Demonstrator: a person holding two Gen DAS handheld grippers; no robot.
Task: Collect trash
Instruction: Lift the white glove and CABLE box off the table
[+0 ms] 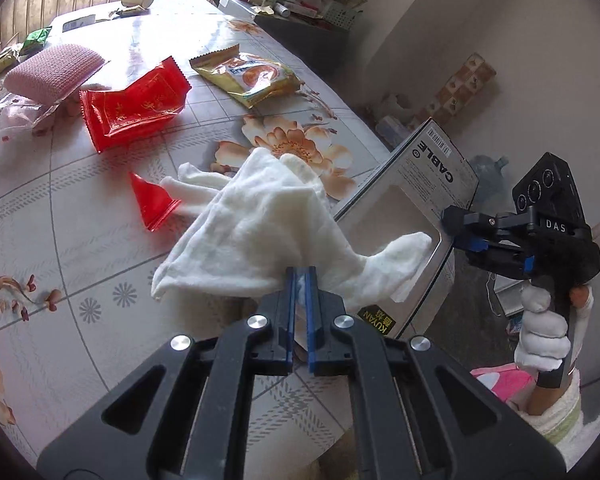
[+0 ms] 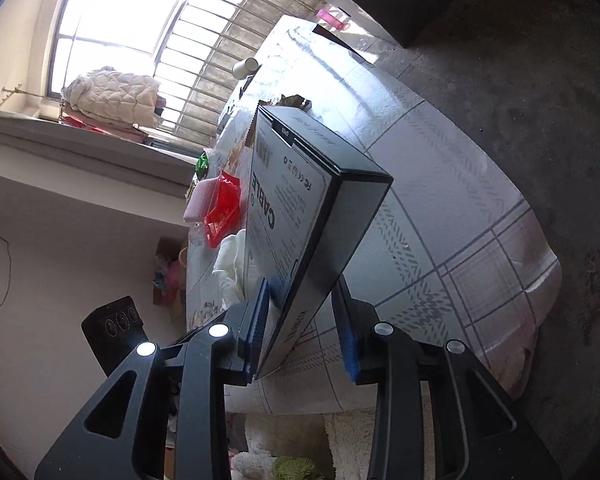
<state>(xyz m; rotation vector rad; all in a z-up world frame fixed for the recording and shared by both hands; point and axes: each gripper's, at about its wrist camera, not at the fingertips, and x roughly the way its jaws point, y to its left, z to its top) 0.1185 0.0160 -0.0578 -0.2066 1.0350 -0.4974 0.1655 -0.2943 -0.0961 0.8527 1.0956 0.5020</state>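
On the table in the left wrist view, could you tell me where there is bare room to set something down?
The tablecloth is bare at the near left, bordered by the small red wrapper and the white glove. Another bare strip lies far back, beyond the yellow packet. The left middle is crowded: the red packet, the pink sponge and clear plastic.

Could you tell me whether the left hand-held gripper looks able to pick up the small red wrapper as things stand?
Probably not yet: the left hand-held gripper is shut on the white glove, which drapes just beside the small red wrapper.
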